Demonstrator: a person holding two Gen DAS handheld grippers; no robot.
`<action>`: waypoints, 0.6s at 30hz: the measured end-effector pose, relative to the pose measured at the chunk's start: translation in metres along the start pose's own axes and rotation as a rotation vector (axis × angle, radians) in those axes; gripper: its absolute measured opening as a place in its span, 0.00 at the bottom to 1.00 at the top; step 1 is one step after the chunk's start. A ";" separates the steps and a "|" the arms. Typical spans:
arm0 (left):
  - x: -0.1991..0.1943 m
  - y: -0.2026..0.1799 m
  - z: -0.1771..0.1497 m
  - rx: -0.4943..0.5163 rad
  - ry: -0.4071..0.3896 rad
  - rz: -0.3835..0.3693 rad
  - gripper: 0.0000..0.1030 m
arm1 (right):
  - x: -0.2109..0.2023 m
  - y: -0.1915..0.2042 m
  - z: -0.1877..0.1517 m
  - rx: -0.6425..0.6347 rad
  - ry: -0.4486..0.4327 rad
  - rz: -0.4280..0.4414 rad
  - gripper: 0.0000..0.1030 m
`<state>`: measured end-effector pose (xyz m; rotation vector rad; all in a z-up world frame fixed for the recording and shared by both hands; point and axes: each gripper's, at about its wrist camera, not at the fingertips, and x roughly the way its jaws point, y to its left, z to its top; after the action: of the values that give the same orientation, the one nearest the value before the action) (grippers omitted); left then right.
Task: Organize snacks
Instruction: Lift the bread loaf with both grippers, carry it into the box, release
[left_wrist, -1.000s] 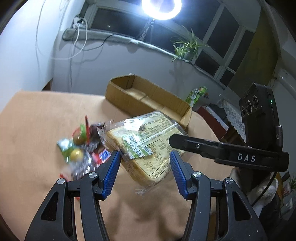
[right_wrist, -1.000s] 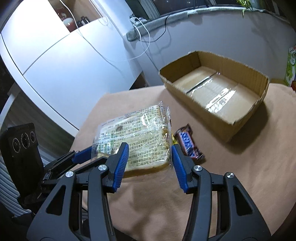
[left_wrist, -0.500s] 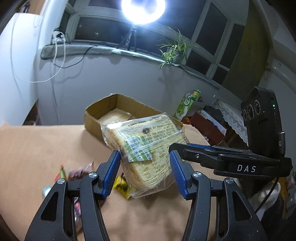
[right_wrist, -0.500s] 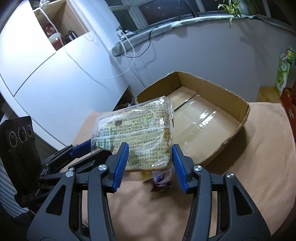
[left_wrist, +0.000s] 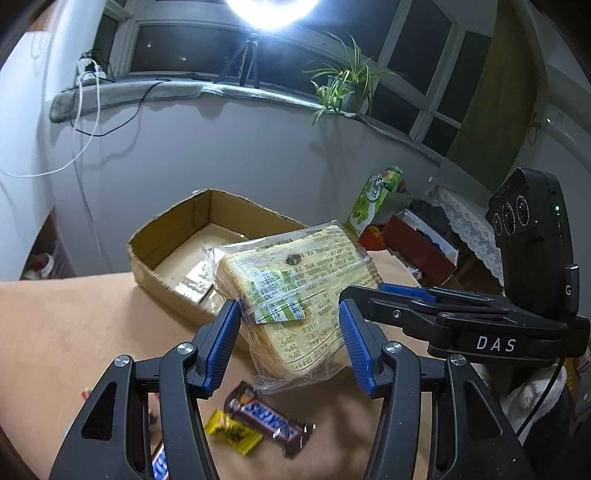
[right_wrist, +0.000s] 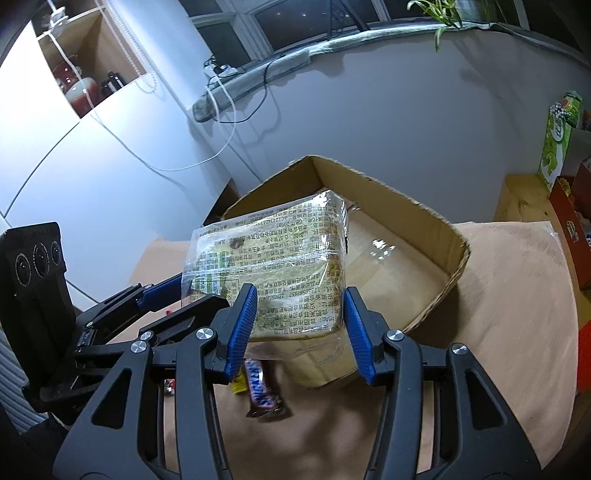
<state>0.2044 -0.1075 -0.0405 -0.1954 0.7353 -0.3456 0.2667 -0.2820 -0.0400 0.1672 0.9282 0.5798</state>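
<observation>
A clear-wrapped bread package (left_wrist: 299, 295) hangs above the tan table, over the near corner of an open cardboard box (left_wrist: 162, 236). My left gripper (left_wrist: 290, 339) is shut on its near end, blue pads against both sides. The right gripper's fingers (left_wrist: 373, 295) reach in from the right and clamp the other side. In the right wrist view the bread package (right_wrist: 269, 266) sits between the pads of my right gripper (right_wrist: 297, 325), with the left gripper's fingers (right_wrist: 162, 290) coming from the left. The cardboard box (right_wrist: 406, 206) holds nothing but tape.
A Snickers bar (left_wrist: 269, 417) and a yellow candy (left_wrist: 232, 432) lie on the cloth under the bread; the Snickers bar (right_wrist: 260, 387) also shows in the right wrist view. A green carton (left_wrist: 373, 199) and a red box (left_wrist: 413, 240) stand past the table's right edge.
Both grippers carried the bread package across the table toward the cardboard box, which now lies directly behind it. The snack pile has slid out of the left wrist view. Both grips are unchanged.
</observation>
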 end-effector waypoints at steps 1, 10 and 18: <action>0.005 -0.001 0.002 0.005 0.006 0.000 0.52 | 0.002 -0.004 0.002 0.004 0.001 -0.004 0.49; 0.036 -0.009 0.010 0.025 0.050 -0.004 0.52 | 0.012 -0.031 0.011 0.030 0.015 -0.036 0.49; 0.048 -0.011 0.011 0.041 0.074 0.023 0.51 | 0.014 -0.036 0.010 0.025 0.007 -0.078 0.49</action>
<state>0.2421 -0.1351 -0.0594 -0.1355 0.8027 -0.3468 0.2956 -0.3033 -0.0575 0.1511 0.9449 0.4975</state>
